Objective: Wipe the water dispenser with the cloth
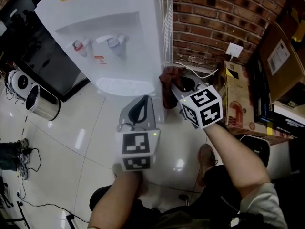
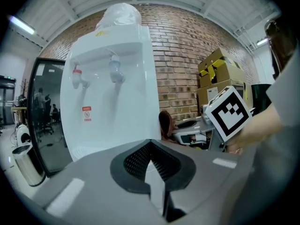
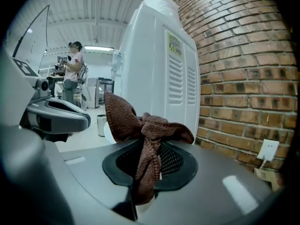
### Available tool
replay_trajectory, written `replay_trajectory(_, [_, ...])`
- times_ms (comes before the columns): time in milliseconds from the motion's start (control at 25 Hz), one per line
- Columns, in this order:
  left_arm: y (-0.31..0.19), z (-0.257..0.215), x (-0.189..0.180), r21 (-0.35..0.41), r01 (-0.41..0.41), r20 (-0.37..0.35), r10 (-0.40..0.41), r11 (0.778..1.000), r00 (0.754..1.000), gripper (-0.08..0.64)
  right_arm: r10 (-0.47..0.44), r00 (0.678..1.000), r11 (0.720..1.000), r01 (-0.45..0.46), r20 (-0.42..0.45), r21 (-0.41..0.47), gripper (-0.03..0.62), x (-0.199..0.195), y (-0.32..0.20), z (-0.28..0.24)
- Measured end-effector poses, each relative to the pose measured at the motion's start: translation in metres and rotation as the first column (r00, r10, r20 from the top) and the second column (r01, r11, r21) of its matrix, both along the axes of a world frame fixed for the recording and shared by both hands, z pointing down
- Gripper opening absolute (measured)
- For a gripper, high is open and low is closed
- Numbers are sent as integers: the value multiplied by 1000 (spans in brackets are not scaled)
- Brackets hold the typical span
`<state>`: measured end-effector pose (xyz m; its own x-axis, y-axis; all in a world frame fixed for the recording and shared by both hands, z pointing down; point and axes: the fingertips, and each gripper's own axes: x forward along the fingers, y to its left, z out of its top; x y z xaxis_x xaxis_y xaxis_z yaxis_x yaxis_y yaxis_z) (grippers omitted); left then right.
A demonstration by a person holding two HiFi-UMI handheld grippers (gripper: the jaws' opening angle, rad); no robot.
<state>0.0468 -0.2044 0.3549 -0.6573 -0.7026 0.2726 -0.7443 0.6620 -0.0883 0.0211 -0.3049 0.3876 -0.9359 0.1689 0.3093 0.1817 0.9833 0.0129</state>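
Beside one water dispenser (image 1: pixel 119 27), right hand-held gripper (image 3: pixel 150 149) clamping one brown cloth (image 3: pixel 123 118), left hand-held gripper (image 2: pixel 150 148) closed, empty

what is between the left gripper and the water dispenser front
Nothing: the left gripper view shows a bare stretch from the left gripper to the water dispenser. The cloth hangs off to the right, clamped in the right gripper.

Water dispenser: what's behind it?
A brick wall stands behind the water dispenser. A wall socket sits on the wall further right in the head view. The dispenser's own body hides its back panel and any gap to the wall.
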Motion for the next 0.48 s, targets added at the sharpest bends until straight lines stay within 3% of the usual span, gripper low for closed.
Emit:
replay_trajectory(280, [3, 23, 0, -42, 1, -45, -3, 999, 999, 0, -9, 987, 1000, 10, -162, 4, 80, 5, 4, 66])
replay_trajectory(480, [3, 56, 4, -113, -33, -66, 26, 993, 998, 0, -8, 965, 1000, 7, -263, -5, 80, 6, 5, 109])
